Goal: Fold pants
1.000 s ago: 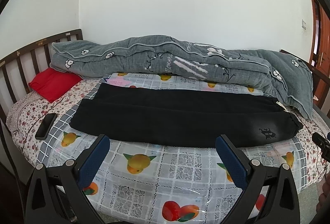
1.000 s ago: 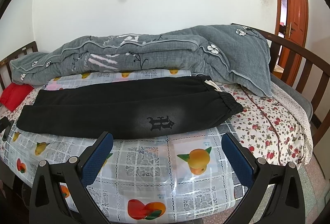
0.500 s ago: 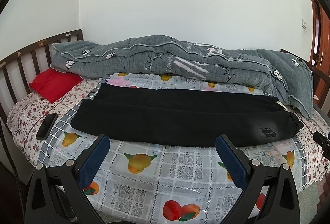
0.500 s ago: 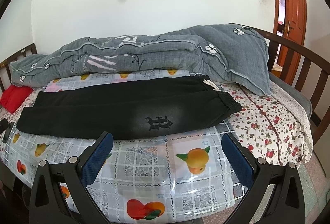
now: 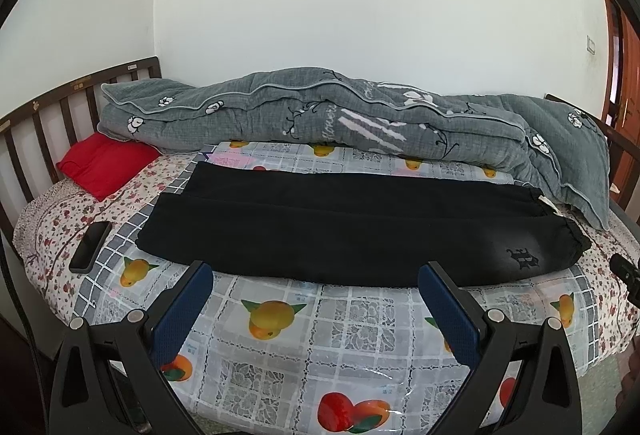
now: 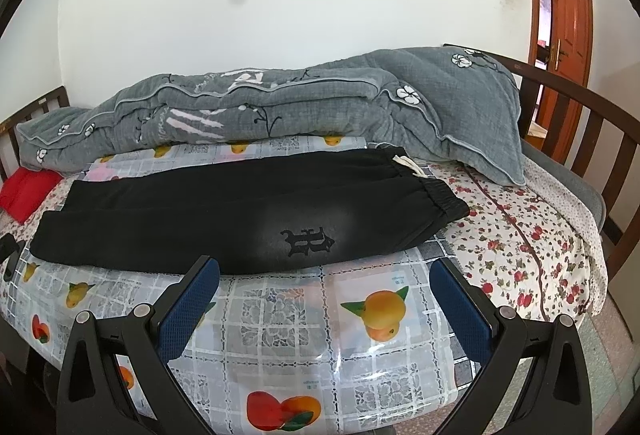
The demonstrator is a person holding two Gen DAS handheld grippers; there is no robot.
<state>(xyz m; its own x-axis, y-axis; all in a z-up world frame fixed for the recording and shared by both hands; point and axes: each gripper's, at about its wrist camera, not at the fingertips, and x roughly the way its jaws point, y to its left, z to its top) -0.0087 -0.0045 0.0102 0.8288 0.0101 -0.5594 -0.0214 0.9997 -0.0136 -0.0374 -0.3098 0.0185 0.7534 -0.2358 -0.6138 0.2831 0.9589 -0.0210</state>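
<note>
Right wrist view: hovering before the first grasp

Lying flat on the bed [image 6: 520, 235], pants [image 6: 224, 219] already doubled leg on leg, running left-right, waistband pointing right. Hanging just short of them, left gripper [image 5: 316, 285] and right gripper [image 6: 324, 281] both spread, grasping nothing. Likely calling next for pinching one end and carrying it over.

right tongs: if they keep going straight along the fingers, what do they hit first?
Probably the black pants. The right tongs are open and empty, hovering over the fruit-print plastic cover, aimed at the near leg around the embroidered logo. If angled lower, the cover comes first; depth is unclear.
</note>
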